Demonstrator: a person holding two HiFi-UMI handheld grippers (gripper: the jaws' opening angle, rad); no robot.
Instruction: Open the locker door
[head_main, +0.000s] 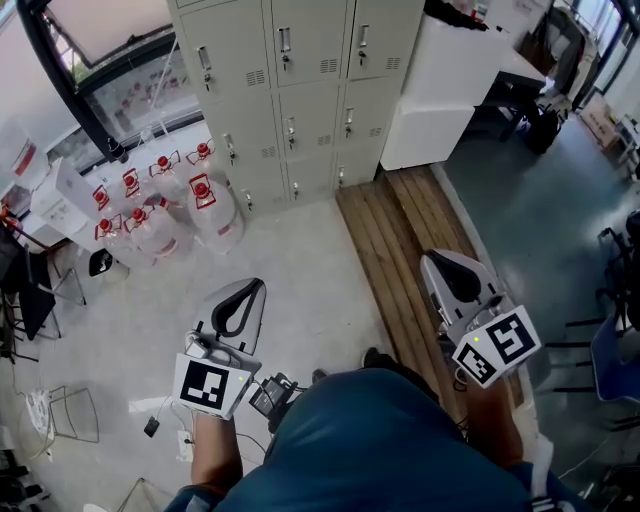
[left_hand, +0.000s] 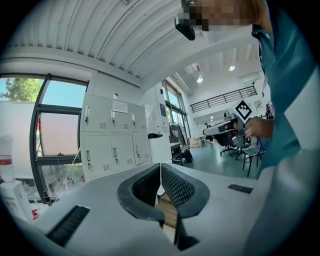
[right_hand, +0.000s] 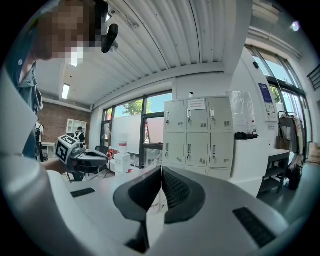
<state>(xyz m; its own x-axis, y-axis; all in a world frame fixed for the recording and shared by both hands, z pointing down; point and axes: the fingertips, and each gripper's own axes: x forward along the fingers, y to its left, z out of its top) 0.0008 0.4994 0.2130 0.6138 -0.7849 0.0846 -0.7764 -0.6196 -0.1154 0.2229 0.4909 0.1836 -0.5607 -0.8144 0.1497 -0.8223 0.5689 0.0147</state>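
Two hand-held grippers show in the lower half of the head view, both clenched on nothing. The left hand-held gripper (head_main: 250, 288) sits left of centre over the pale floor (head_main: 300, 260). The right hand-held gripper (head_main: 435, 262) sits at lower right over the brown wooden plank platform (head_main: 390, 230). In each gripper view the black ribbed pads (left_hand: 176, 187) meet at their tips, with nothing between them.

The bank of grey metal lockers (head_main: 300, 90) stands at the top centre of the head view, well apart from both grippers, and every door in view is closed. Clear plastic jugs with red caps (head_main: 165, 200) cluster at the bank's left foot. A white cabinet (head_main: 440, 90) adjoins the bank's right side.
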